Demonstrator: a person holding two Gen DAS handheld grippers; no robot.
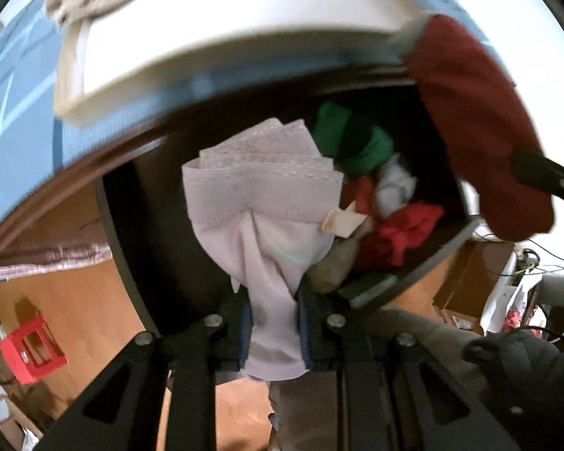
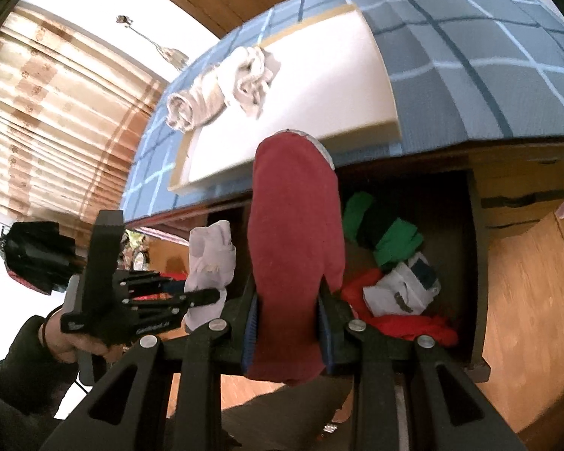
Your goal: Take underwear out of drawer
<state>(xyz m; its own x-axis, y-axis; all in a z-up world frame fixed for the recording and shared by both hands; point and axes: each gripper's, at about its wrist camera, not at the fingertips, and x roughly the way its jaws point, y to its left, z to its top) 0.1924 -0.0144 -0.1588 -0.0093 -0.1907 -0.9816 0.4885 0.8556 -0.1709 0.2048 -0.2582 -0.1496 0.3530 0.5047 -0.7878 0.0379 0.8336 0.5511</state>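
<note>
Pale pink underwear (image 1: 259,203), dark red underwear (image 2: 293,233), blue-checked cloth (image 2: 470,56)

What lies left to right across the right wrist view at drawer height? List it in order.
Left gripper clamping pale pink underwear → dark red fabric garment clamped in the right gripper → green cloth → dark wooden drawer's right wall.

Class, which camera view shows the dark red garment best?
The right wrist view: the dark red garment fills the centre, clamped in the right claw. The left wrist view shows it only blurred at the right edge.
</note>
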